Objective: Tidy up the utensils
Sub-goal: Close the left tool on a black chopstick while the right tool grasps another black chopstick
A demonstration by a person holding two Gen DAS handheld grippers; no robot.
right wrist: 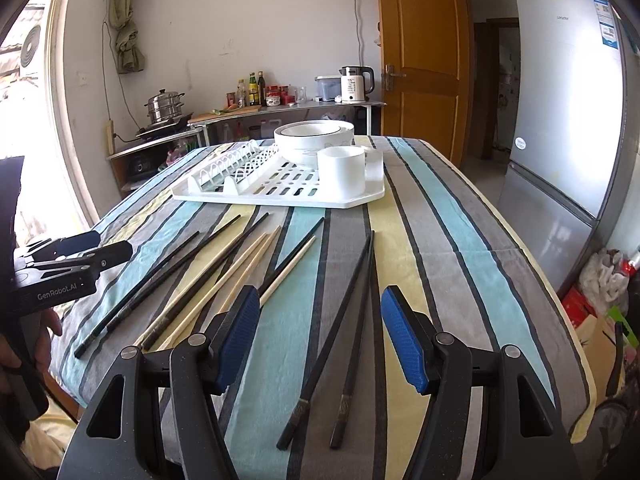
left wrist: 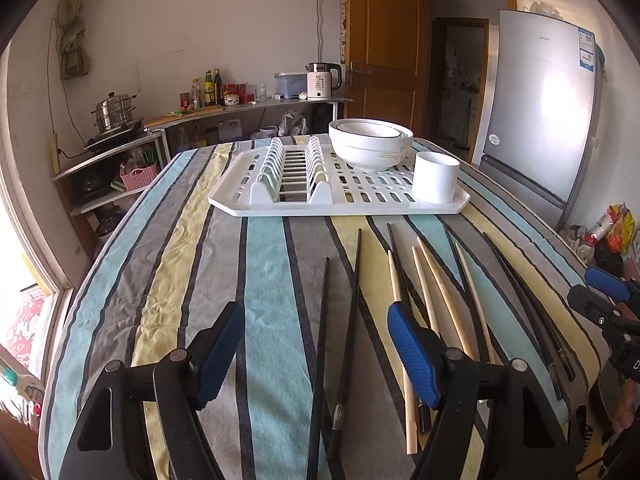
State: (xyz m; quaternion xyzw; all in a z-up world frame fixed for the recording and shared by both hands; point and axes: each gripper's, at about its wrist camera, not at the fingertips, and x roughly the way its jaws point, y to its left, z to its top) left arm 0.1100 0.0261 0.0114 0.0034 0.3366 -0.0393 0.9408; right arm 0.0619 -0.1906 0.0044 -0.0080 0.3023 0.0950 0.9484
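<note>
Hovering spread and empty: left gripper [left wrist: 316, 344], right gripper [right wrist: 320, 340]; chopsticks [right wrist: 248, 264] all loose mid-frame, white cup [right wrist: 342, 172] unfilled.

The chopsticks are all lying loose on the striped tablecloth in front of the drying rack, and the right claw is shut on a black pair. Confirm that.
Not quite: the right claw is open and holds nothing; the black pair lies on the cloth between its fingers, as the right wrist view shows. The rest stands: the chopsticks lie loose on the striped tablecloth in front of the drying rack.
</note>
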